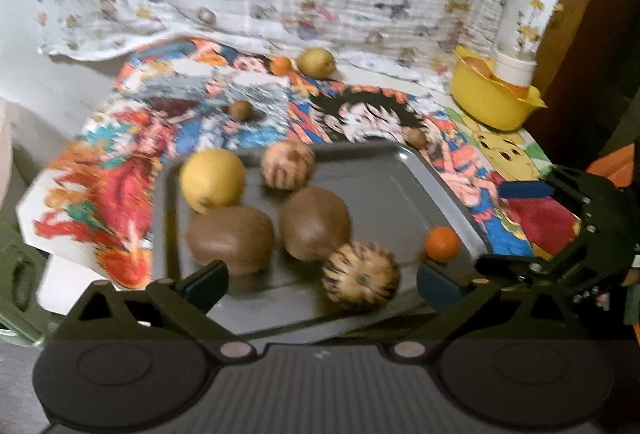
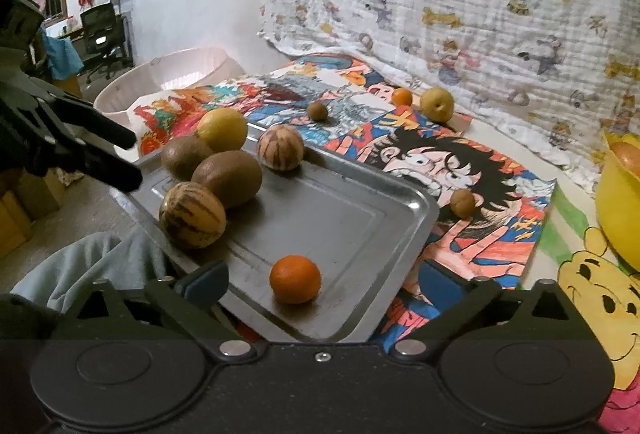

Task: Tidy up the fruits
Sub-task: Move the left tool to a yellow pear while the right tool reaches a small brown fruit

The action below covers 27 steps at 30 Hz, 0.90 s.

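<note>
On the metal tray (image 2: 352, 218) lie six fruits: a yellow lemon (image 2: 222, 129), two brown kiwis (image 2: 227, 177), two striped round fruits (image 2: 192, 214) and one small orange (image 2: 295, 278), which sits alone near the tray's close edge. Four more fruits remain outside, on the cartoon mat (image 2: 472, 169): a second small orange (image 2: 401, 97) just beside a yellow pear-like fruit (image 2: 437, 104) at the far side, a small green-brown fruit (image 2: 317, 111), and a small brown one (image 2: 463, 202) near the tray's right rim. The right gripper (image 2: 320, 284) has its jaws wide and holds nothing, with the small orange between and a little ahead of its fingertips. The left gripper (image 1: 322, 280) is also wide and empty, hovering over the near striped fruit. I judge the loose fruits are light and firm, but round, so they can roll away on the smooth mat or slip out of the pads. It is better to take each one across its widest middle, with gentle pressure, because the skin may bruise. The yellow bowl (image 2: 618, 218) at the right already contains something orange, but I cannot tell what.
</note>
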Motion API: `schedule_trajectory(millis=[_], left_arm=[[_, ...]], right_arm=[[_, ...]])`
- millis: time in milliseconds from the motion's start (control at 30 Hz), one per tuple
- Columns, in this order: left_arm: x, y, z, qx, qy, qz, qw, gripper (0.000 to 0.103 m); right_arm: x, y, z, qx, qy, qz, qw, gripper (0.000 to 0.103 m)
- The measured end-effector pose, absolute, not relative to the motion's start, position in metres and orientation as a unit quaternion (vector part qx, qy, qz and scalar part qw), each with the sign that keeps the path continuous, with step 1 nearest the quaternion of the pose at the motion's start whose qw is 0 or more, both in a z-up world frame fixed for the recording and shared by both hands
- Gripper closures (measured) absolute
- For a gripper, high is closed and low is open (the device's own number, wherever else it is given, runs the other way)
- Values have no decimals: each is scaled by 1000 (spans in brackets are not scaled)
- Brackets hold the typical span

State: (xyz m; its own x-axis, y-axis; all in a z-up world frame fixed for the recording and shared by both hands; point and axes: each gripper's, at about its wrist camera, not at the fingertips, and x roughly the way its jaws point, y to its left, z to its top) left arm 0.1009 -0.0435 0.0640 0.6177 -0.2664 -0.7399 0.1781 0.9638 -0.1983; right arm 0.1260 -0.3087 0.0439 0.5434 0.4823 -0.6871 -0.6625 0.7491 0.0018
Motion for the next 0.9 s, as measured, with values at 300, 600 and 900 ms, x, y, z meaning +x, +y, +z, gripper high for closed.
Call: schedule_trajectory(millis=[300,600,900], left_arm=[[111,-29,74,-48,411,-91,906,1],[130,-16,80,-46,408,-75,909,1],[167,-15,80,-33,416,-70,906,1]], right_arm=[[135,-306,50,-132,330,311,881,1],[156,-293,50,-142,316,295,890,1],[189,-283,49,-131,308,290,897,1]])
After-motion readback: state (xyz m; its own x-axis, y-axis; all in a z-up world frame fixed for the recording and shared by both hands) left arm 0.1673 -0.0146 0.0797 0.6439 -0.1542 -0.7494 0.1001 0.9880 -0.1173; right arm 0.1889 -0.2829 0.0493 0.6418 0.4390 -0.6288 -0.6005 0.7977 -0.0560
